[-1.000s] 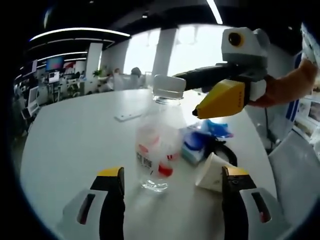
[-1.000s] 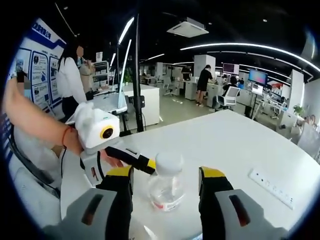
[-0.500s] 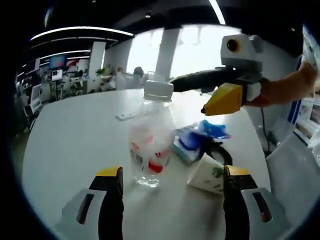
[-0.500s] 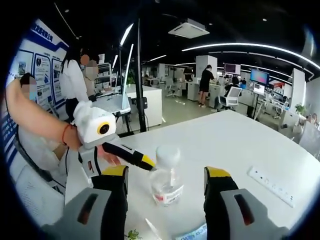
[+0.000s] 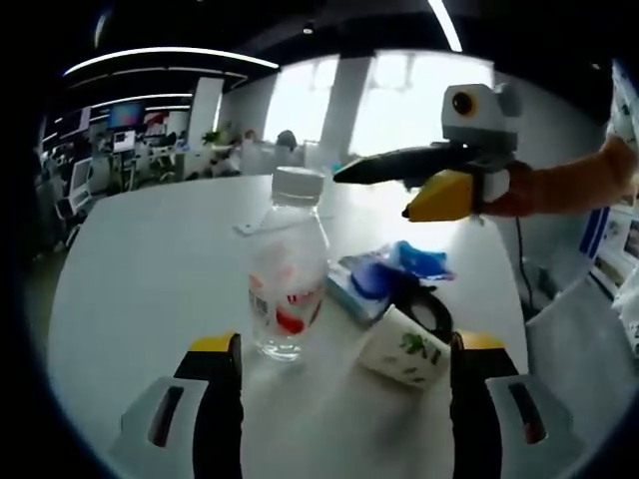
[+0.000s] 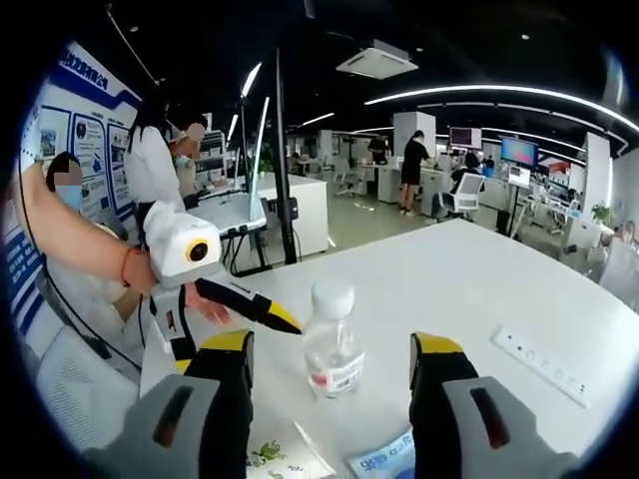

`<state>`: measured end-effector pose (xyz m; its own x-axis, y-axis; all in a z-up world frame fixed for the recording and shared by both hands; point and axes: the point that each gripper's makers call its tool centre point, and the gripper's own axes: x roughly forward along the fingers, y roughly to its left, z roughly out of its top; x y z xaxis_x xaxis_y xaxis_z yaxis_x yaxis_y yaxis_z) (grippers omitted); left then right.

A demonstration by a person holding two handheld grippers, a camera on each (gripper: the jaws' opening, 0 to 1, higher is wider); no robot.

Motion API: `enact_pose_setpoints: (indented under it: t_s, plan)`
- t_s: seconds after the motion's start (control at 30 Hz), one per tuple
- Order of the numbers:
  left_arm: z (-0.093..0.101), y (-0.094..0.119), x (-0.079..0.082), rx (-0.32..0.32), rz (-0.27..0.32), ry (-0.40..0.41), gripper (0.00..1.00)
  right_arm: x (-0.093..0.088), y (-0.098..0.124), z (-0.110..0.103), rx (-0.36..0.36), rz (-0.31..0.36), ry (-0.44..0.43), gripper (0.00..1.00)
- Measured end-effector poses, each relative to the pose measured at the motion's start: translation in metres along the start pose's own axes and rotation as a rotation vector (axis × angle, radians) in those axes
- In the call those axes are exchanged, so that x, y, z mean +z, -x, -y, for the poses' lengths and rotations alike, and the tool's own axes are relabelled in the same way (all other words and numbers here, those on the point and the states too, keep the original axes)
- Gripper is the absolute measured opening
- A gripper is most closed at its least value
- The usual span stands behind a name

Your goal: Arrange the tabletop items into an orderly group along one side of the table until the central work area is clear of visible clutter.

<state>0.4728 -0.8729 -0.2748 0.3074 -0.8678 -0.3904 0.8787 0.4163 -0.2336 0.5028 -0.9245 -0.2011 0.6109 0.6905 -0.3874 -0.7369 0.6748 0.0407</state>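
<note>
As right gripper (image 6: 329, 364) withdrew, bottle (image 5: 287, 270) freed, upright

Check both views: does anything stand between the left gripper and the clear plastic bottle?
Nothing visible does. The bottle stands upright on bare table ahead of the open left gripper; the paper cup lies off to the side.

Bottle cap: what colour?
White, on the clear plastic bottle; the cap shows best in the left gripper view.
</note>
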Motion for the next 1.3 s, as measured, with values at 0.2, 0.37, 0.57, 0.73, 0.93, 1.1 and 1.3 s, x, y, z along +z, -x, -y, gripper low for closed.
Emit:
enact_pose_setpoints:
  t_s: [0.2, 0.37, 0.57, 0.73, 0.93, 1.1, 1.3]
  plan:
    - [0.008, 0.006, 0.003, 0.01, 0.002, 0.009, 0.83, -0.003, 0.01, 0.002, 0.017, -0.006, -0.005, 0.6]
    - [0.013, 0.01, 0.002, 0.022, 0.001, 0.014, 0.83, -0.006, 0.017, 0.006, 0.015, -0.013, 0.0, 0.6]
    - [0.02, 0.017, 0.002, 0.03, 0.011, 0.028, 0.83, -0.009, 0.023, 0.009, 0.015, -0.017, -0.004, 0.61]
    - [0.025, 0.021, 0.005, 0.043, 0.016, 0.026, 0.83, -0.01, 0.031, 0.009, 0.014, -0.007, -0.011, 0.62]
    - [0.029, 0.028, 0.009, 0.052, 0.025, 0.026, 0.82, -0.012, 0.041, 0.007, 0.017, -0.003, -0.016, 0.67]
    - [0.034, 0.033, 0.012, 0.06, 0.033, 0.021, 0.82, -0.018, 0.051, 0.008, 0.017, -0.015, -0.015, 0.67]
    - [0.042, 0.038, 0.013, 0.068, 0.04, 0.021, 0.81, -0.021, 0.062, 0.01, 0.009, -0.014, -0.016, 0.66]
